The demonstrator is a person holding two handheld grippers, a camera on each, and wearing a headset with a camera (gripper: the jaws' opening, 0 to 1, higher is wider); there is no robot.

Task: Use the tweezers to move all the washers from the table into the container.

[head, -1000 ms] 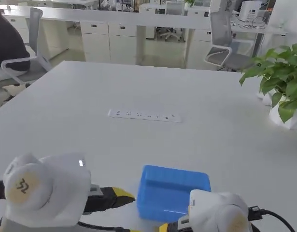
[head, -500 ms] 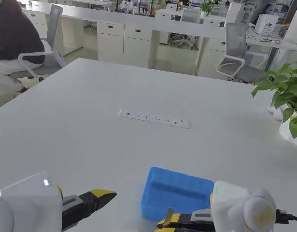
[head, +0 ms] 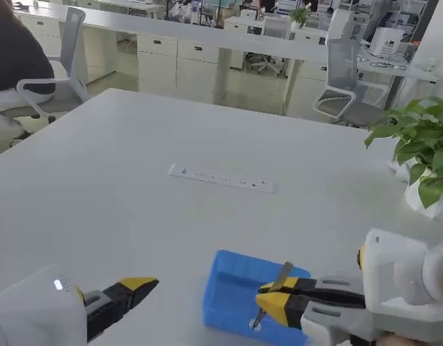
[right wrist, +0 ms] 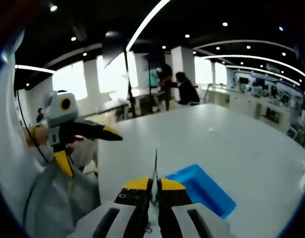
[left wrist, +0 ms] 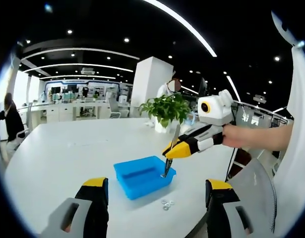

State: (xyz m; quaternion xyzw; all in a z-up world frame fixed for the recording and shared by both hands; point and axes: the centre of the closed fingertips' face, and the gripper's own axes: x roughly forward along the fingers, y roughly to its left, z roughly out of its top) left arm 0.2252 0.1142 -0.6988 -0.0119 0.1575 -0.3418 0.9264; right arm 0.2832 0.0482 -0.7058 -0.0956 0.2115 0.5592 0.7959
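Right hand-held gripper [right wrist: 154,182]: jaws pressed together on the thin metal tweezers [left wrist: 167,163], pinched partway up the shaft, tips pointing down and ahead of it. In the left gripper view the tips sit at the near corner of the blue rectangular plastic container [head: 228,288], at or just inside the rim. Can't tell whether a washer is between them.

Left hand-held gripper [left wrist: 155,191]: jaws spread, holding nothing. The container is straight ahead of it.

The small silver ring washers [left wrist: 166,203] lie on the white table [head: 207,223], a loose cluster of about 3, touching or nearly so. They're just outside the container wall, below and slightly behind the tweezer tips and between the left jaws as that camera sees them.

Handling, as a judgement:
- The washers are very light, rigid, flat and slick. They lie flush on a smooth top, so there's no edge to get under.
- Best hold is probably 1 tip through the hole and 1 outside, pinching the ring wall. An edge-on pinch across the rim is likely to flick it away.
- Take 1 at a time; the neighbours will scatter if nudged.
- The tweezers are springy, so the right squeeze must stay steady or the tips will open.
- The container looks light and may slide if bumped. The left one could brace it.
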